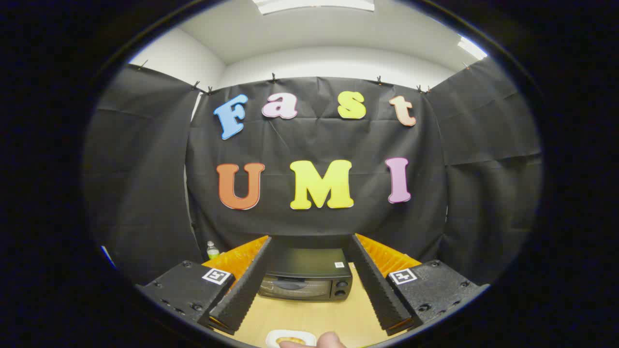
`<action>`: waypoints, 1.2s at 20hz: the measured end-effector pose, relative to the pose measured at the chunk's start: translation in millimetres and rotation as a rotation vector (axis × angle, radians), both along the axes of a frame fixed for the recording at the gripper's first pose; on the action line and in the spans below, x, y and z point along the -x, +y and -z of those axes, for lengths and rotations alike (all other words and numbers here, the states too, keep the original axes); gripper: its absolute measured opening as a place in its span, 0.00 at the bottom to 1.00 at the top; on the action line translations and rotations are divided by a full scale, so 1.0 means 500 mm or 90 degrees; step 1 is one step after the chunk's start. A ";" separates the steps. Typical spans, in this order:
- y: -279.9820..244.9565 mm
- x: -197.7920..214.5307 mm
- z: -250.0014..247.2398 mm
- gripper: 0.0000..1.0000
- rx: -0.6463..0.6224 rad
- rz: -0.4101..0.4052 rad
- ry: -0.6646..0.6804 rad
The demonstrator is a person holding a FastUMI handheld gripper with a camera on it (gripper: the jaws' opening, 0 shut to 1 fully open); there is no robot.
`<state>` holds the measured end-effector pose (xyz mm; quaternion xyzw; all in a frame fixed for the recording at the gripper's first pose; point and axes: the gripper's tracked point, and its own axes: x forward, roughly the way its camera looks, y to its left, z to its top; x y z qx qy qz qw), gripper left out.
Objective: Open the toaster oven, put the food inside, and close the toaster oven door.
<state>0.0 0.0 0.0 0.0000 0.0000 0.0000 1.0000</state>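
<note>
A black toaster oven [305, 276] stands on the wooden table [353, 311] against the booth's back wall, beyond my fingers. Its glass door is closed, with two knobs on its right side. My gripper [309, 280] is open wide and held above the table, and its two fingers frame the oven. Nothing is between them. A small white plate [290, 337] with a piece of golden-brown food [291, 340] sits on the table nearer than the fingers. A person's fingertip [331, 340] shows beside the plate.
A small green-capped bottle [212, 250] stands at the back left of the table, left of the oven. Black cloth walls close in the booth on the left, back and right.
</note>
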 end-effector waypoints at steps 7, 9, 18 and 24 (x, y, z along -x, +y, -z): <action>0.010 0.030 -0.020 1.00 -0.001 -0.001 -0.020; 0.011 0.032 -0.019 1.00 -0.011 0.000 -0.022; 0.001 0.033 0.021 1.00 -0.005 0.007 -0.006; 0.006 -0.004 0.031 1.00 0.008 0.013 -0.026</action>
